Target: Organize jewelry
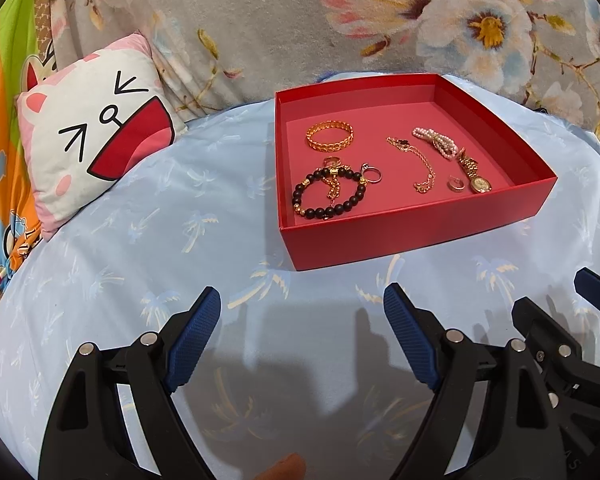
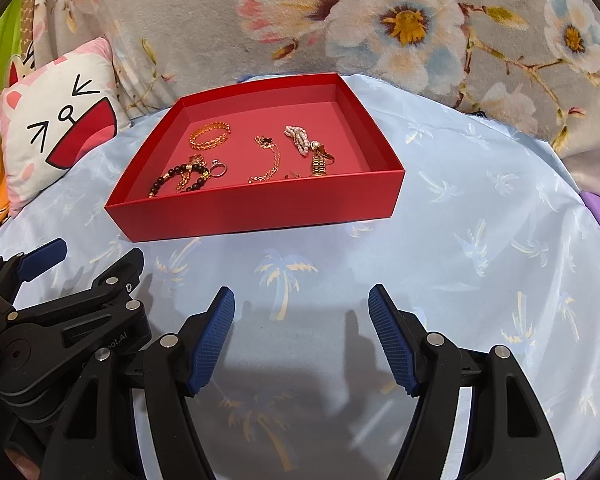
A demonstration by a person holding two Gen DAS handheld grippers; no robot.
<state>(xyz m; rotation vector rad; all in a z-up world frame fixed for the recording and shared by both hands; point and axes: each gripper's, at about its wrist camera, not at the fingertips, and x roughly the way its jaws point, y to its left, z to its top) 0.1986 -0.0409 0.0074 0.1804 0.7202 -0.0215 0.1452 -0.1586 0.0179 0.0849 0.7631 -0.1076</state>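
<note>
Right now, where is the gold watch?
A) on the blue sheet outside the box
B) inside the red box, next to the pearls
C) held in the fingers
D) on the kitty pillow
B: the gold watch lies on the floor of the red box, right beside the pearls, while both grippers hang open over the blue sheet.
</note>
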